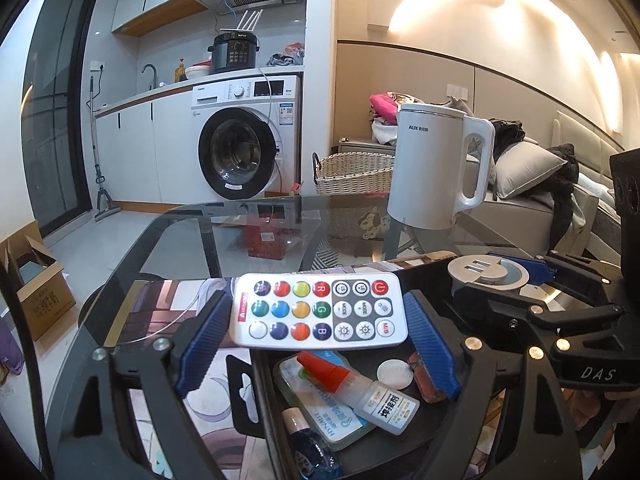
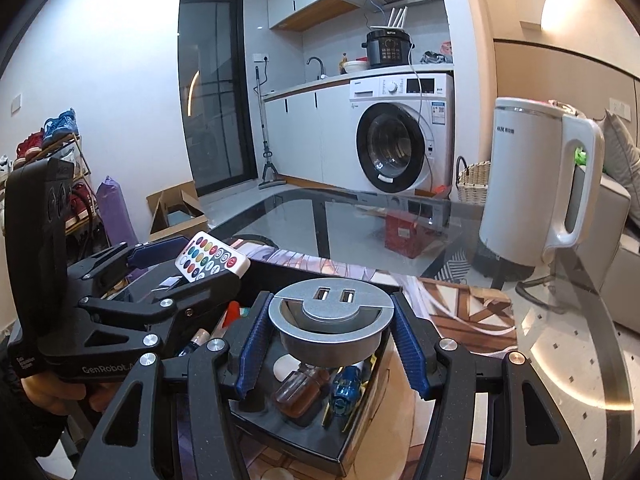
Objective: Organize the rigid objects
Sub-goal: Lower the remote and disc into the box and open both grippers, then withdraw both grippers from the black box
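Remote control (image 1: 320, 310), long axis crosswise, and one round USB socket (image 2: 329, 312) sit clamped between each gripper's fingers above one black tray (image 2: 280, 428).

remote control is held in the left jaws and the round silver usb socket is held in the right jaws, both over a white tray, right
Nearly. The remote control is between the left jaws and the round silver USB socket between the right jaws, but the tray under them is black, not white. The right wrist view shows its dark walls and floor; the left wrist view agrees.
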`<action>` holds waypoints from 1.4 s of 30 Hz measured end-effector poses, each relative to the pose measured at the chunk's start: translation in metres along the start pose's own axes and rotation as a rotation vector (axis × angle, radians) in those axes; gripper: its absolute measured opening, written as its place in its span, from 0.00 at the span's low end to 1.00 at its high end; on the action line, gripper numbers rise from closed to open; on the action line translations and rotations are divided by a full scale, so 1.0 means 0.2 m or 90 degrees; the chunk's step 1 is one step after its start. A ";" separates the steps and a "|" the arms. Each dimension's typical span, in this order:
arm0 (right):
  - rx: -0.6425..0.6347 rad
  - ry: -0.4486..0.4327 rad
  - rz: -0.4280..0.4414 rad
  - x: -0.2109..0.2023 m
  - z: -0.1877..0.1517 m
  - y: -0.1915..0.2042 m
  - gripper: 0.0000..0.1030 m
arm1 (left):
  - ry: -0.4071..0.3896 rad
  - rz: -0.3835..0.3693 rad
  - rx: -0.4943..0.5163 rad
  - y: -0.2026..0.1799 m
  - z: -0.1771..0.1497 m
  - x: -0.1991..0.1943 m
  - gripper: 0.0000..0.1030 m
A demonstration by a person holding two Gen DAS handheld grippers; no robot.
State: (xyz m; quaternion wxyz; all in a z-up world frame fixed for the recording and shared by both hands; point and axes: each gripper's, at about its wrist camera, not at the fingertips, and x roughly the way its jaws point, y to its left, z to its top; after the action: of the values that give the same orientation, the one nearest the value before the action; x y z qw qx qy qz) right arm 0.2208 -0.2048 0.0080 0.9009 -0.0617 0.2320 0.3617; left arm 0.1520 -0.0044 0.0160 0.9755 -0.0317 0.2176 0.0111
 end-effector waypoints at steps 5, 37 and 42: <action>0.002 0.003 0.001 0.02 -0.01 0.01 0.57 | 0.001 0.000 -0.002 0.00 0.01 0.01 0.84; -0.047 -0.045 -0.030 -0.34 -0.20 0.10 1.00 | -0.055 0.027 0.007 0.06 -0.10 -0.35 1.00; -0.055 -0.055 -0.031 -0.33 -0.19 0.12 1.00 | -0.058 0.034 0.006 0.07 -0.10 -0.35 1.00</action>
State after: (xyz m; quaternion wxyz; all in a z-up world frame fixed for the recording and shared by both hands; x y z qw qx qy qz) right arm 0.1487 -0.2401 0.0058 0.9150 -0.0904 0.1753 0.3520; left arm 0.0797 0.0085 0.0266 0.9839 -0.0210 0.1734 0.0376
